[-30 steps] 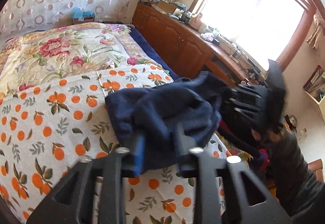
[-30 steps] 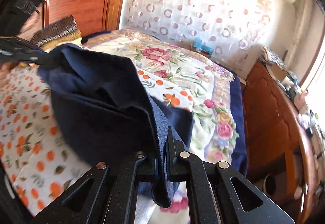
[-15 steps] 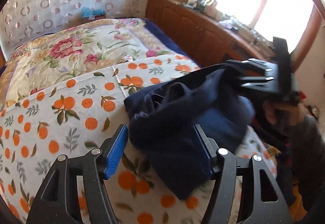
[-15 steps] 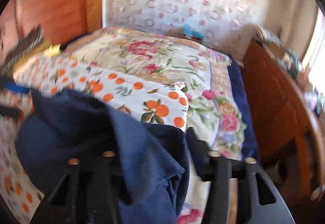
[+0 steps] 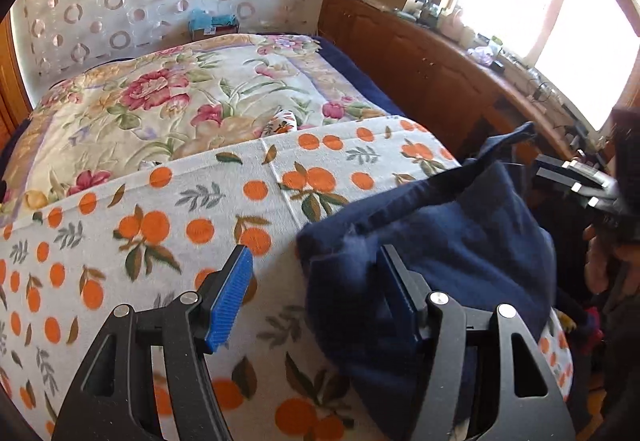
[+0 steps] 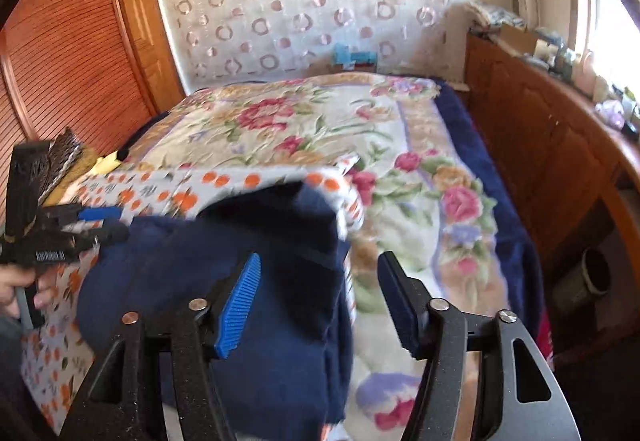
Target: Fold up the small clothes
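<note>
1. Orange-print blanket [image 5: 168, 225] lies beneath the spread left gripper [image 5: 316, 297]; floral quilt [image 6: 304, 121] ahead; wooden cabinet [image 6: 560, 161] right.
2. Navy garment [image 6: 248, 281] lies loose under the right gripper [image 6: 320, 297], whose jaws are opening, pinching nothing.

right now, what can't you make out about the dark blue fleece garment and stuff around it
- Dark blue fleece garment: its type and fold lines; bunched in the left wrist view, motion-blurred in the right wrist view.
- Its lower edge: cut off by the frame and hidden behind the left gripper.
- Right gripper, jaws opening: whether a pad touches cloth is unclear.
- Items on the wooden sideboard: too small, washed out by window glare.
</note>
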Motion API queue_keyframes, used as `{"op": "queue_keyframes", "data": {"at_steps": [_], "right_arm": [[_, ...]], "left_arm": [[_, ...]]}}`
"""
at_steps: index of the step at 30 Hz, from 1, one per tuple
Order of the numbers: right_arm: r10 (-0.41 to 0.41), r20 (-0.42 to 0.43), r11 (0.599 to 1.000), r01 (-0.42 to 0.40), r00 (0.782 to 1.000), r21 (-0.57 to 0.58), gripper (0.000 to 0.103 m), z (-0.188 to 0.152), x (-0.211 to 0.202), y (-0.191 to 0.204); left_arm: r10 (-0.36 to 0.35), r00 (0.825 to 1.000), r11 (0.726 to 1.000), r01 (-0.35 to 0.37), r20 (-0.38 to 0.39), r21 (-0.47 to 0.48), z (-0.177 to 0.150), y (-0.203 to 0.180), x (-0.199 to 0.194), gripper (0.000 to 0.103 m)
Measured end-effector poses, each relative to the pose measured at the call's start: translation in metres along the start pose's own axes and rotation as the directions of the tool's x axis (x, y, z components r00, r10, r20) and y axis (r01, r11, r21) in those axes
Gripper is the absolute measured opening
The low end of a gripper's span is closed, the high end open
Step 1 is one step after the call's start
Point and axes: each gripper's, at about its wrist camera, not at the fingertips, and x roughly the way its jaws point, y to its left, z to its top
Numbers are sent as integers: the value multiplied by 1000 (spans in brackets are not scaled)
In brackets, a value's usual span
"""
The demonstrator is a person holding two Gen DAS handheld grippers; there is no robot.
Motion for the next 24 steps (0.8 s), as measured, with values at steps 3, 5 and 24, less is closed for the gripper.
{"op": "queue_keyframes", "data": {"at_steps": [3,5,24], "right_arm": [[22,-47,1000,-21,999,18,68,-11,11,-6],[21,-67,999,-19,998,31,68,-16,22,-9],[103,-115,994,-100,988,33,15,-7,54,-13]], "left_arm": [[-25,1000,1000,25,-8,-7,-9,1,-7,65],[-38,999,999,38,-27,-13,-13,1,-5,65],[-180,980,982,174,-80,-76,-17,-9,23,21]]}}
